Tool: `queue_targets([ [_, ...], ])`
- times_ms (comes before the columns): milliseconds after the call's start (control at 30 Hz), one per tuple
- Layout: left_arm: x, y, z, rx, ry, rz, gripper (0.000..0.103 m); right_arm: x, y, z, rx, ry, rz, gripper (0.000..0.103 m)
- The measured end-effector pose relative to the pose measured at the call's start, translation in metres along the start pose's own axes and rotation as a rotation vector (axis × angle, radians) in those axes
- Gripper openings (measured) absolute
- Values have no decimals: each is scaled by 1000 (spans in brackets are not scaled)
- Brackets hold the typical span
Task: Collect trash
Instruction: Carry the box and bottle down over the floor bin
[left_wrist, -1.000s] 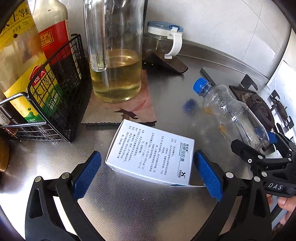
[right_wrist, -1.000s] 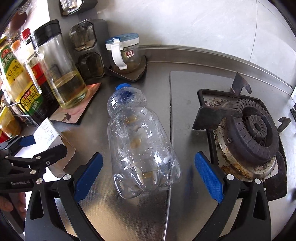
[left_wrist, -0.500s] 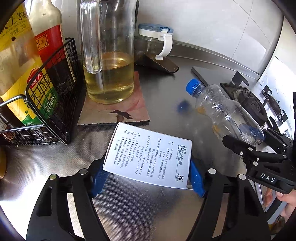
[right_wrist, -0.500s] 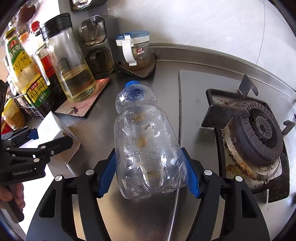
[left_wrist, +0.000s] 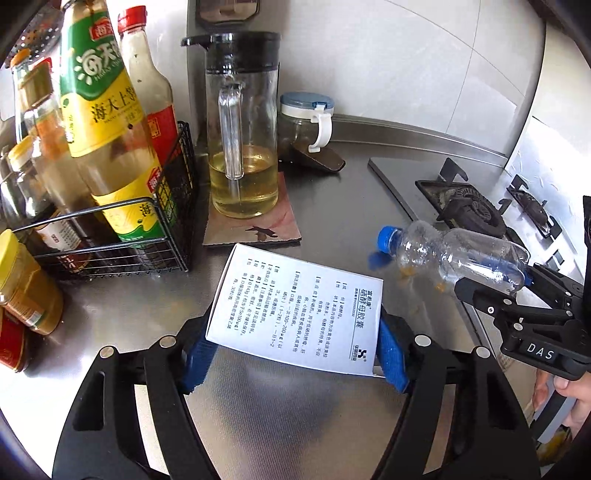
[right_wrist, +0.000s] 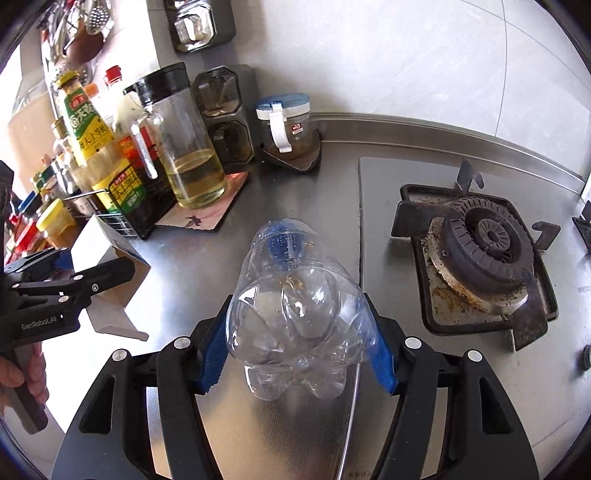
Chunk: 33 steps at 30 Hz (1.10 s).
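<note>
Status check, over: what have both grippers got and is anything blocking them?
Left gripper shut on white box. Right gripper shut on plastic bottle, jaws just closing. Both clear of counter; nothing in the way.

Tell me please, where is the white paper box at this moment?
The white paper box is clamped in the left tongs, low in the left wrist view, above the steel counter, before the oil jug.

The white box (left_wrist: 295, 310) covers most of the left tongs' blue pads (left_wrist: 393, 354). Its fine print is too small to read. The red jar (left_wrist: 11, 343) at the table's left edge is cut off. The bottle's (right_wrist: 299, 314) cap shows only blurred through its plastic.
</note>
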<state>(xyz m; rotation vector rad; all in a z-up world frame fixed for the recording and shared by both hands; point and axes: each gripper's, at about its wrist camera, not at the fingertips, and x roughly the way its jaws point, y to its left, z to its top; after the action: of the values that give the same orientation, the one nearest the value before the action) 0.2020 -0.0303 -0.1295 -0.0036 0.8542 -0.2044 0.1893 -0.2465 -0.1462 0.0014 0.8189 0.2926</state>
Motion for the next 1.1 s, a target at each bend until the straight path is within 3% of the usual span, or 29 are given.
queue_targets([
  [300, -76, -4, -34, -2, -53, 7, 70, -67, 20, -27, -12, -49, 18, 64],
  [800, -156, -13, -113, -8, -75, -32, 70, -168, 49, -93, -38, -65, 96, 63],
  [1100, -179, -11, -179, -56, -23, -49, 70, -200, 58, -147, -37, 4, 156, 63],
])
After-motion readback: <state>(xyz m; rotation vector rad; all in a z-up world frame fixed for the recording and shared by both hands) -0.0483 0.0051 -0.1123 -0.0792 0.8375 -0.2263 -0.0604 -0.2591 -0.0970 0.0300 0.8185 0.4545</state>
